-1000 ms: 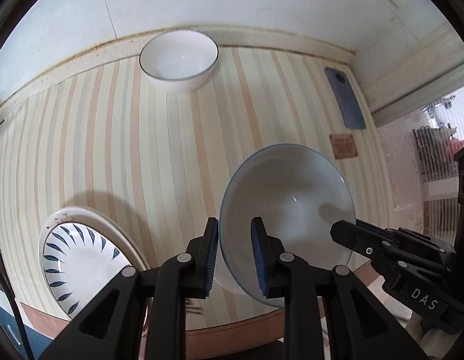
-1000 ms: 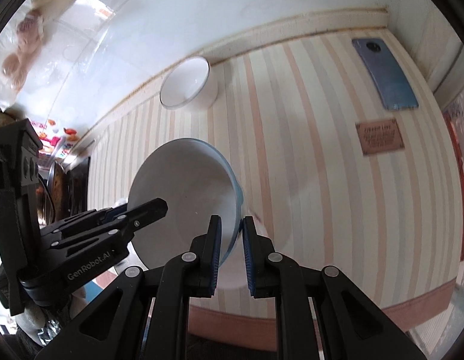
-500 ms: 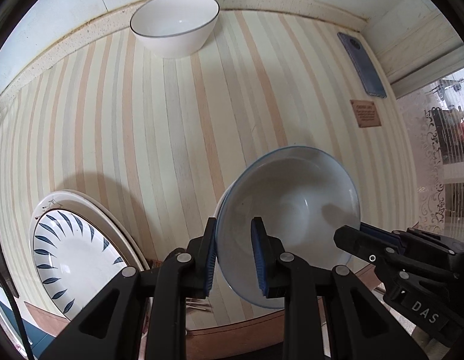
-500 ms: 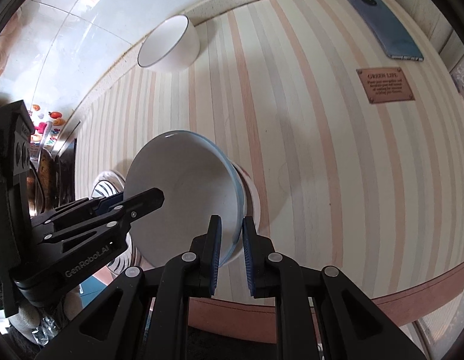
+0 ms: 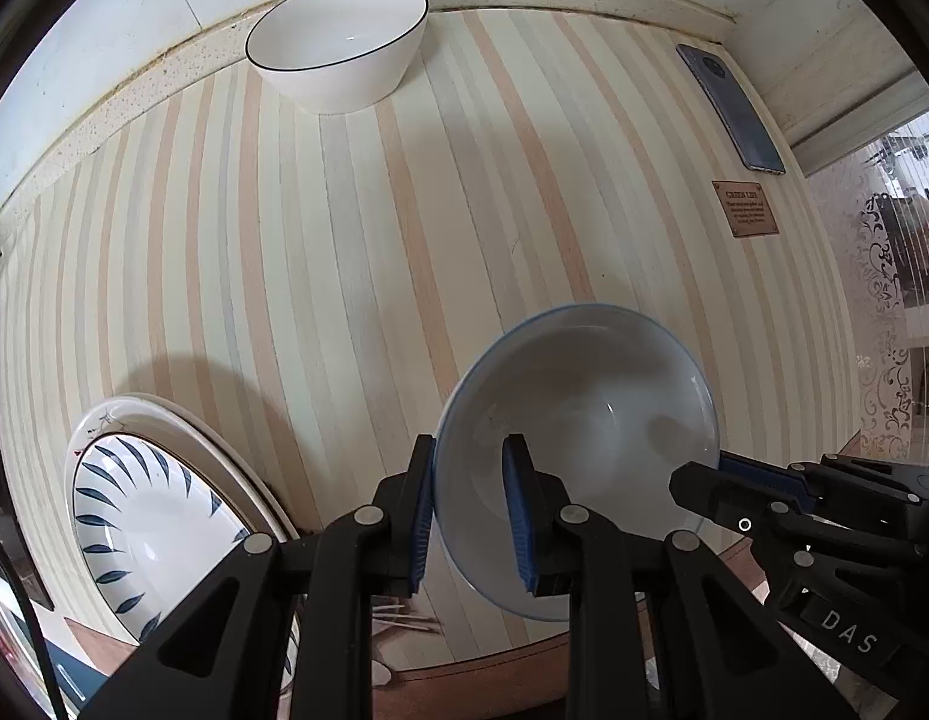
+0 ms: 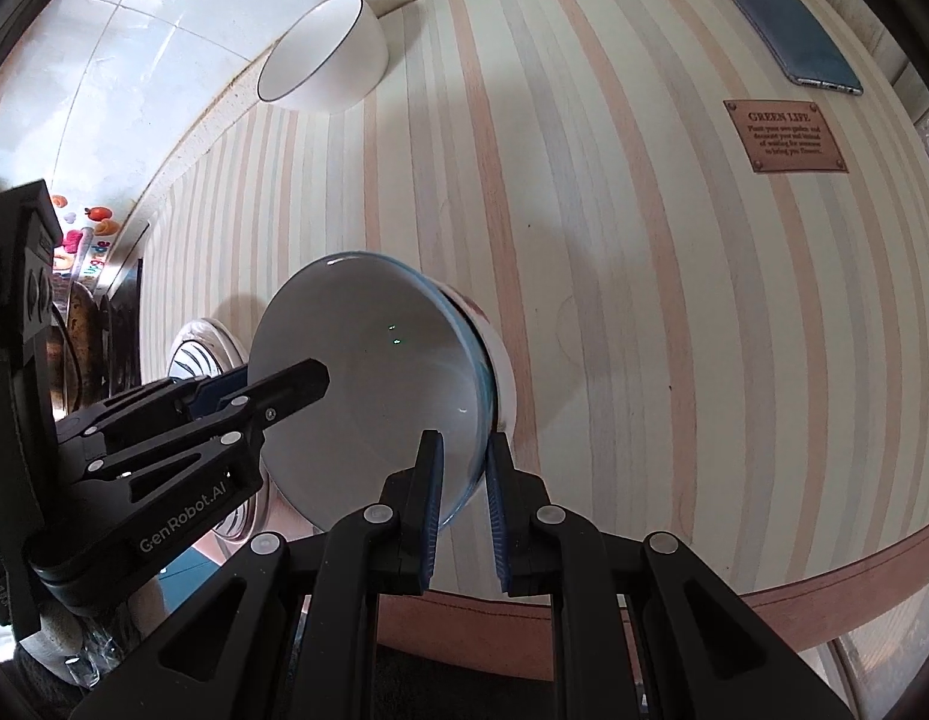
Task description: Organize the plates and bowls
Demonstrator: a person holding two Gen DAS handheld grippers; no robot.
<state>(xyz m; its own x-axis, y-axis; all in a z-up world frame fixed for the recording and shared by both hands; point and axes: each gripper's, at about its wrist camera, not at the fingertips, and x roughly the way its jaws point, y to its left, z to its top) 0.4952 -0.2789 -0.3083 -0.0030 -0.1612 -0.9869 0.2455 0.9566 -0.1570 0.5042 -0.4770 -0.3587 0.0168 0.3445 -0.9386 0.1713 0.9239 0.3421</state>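
Both the left gripper [image 5: 469,504] and right gripper [image 6: 464,495] are pinching the blue-rimmed bowl's [image 5: 584,414] rim; the far bowl [image 5: 338,42] ahead is awaiting stacking.

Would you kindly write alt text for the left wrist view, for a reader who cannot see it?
The left tool and right tool each grip opposite rims of a blue-rimmed bowl above a striped table. A leaf-patterned plate lies lower left, a white bowl at the far edge, a phone far right.

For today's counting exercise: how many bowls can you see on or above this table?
2: a blue-rimmed bowl held by both grippers near the front edge, and a white bowl by the back wall. None seem hidden.
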